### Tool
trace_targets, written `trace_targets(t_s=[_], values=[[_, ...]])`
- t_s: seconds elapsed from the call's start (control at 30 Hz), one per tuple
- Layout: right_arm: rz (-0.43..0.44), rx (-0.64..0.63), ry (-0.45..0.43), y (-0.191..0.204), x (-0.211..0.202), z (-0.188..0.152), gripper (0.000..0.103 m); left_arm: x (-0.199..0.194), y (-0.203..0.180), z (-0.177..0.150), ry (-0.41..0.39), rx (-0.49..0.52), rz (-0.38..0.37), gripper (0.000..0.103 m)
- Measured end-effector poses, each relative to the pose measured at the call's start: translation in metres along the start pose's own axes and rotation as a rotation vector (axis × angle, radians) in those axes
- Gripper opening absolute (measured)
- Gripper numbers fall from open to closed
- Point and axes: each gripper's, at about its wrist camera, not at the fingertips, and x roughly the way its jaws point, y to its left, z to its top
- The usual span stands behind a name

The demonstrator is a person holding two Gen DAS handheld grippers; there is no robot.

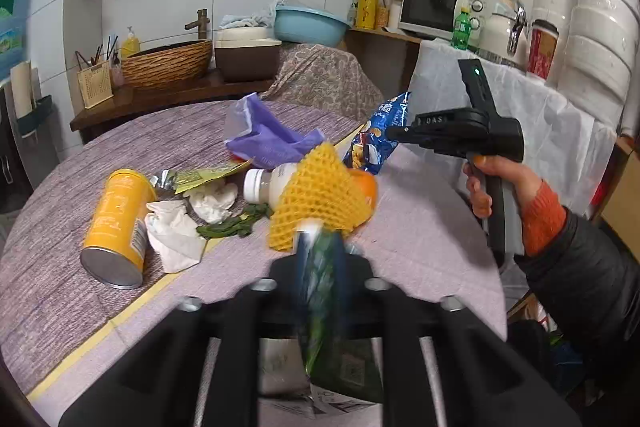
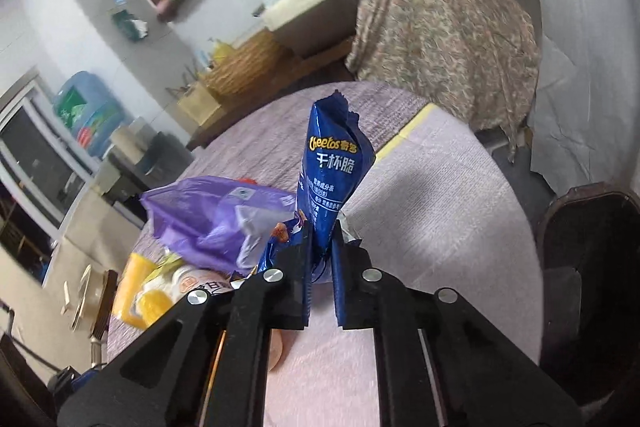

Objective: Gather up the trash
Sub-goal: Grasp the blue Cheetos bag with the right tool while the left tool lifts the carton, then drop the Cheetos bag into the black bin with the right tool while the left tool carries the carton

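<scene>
Both grippers are clamped on trash over the round table (image 1: pixel 60 291): the left gripper (image 1: pixel 318 243) pinches a green wrapper (image 1: pixel 320 291) beside the yellow foam net (image 1: pixel 320 195). Right of it, the right gripper (image 2: pixel 322 239) squeezes the blue Cheetos bag (image 2: pixel 332 163), standing upright above the tabletop.

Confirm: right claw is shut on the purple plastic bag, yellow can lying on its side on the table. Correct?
Not quite. The right claw is shut on the blue Cheetos bag, as the right wrist view shows; the purple plastic bag lies loose on the table beside it. The yellow can does lie on its side.
</scene>
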Motion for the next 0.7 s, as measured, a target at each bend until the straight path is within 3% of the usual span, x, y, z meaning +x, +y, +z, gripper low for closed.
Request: trace_targets(t_s=[0.07, 0.13, 0.23, 0.37, 0.4, 0.47, 0.53, 0.6, 0.63, 0.7], values=[[0.012, -0.033, -0.018, 0.004, -0.016, -0.003, 0.009, 0.0, -0.004, 0.003, -0.001, -0.01, -0.031, 0.01], [-0.004, -0.067, -0.025, 0.007, -0.026, -0.006, 0.009, 0.006, -0.01, 0.003, 0.003, 0.007, 0.01, 0.01], [-0.004, -0.067, -0.015, 0.002, -0.03, -0.012, 0.009, 0.012, -0.013, 0.002, 0.025, -0.009, -0.008, 0.009], [-0.002, -0.054, -0.005, -0.005, -0.033, -0.022, 0.009, 0.002, -0.009, 0.006, 0.001, 0.019, 0.05, 0.013], [-0.003, -0.059, -0.004, -0.004, -0.034, -0.026, 0.009, 0.001, -0.005, 0.009, 0.011, 0.021, 0.051, 0.019], [-0.01, -0.076, -0.007, -0.002, -0.033, -0.031, 0.009, 0.0, -0.003, 0.012, 0.027, 0.034, 0.053, 0.066], [-0.002, -0.067, -0.013, -0.003, -0.032, -0.038, 0.009, -0.003, -0.016, 0.013, 0.036, 0.12, 0.066, 0.072], [0.01, -0.055, -0.012, -0.005, -0.032, -0.043, 0.009, -0.001, -0.029, 0.012, 0.06, 0.224, 0.126, 0.075], [0.001, -0.062, -0.015, -0.005, -0.033, -0.045, 0.009, 0.005, -0.031, 0.011, 0.103, 0.251, 0.149, 0.081], [-0.011, -0.076, -0.022, -0.004, -0.036, -0.045, 0.009, 0.021, -0.03, 0.006, 0.208, 0.245, 0.125, 0.084]])
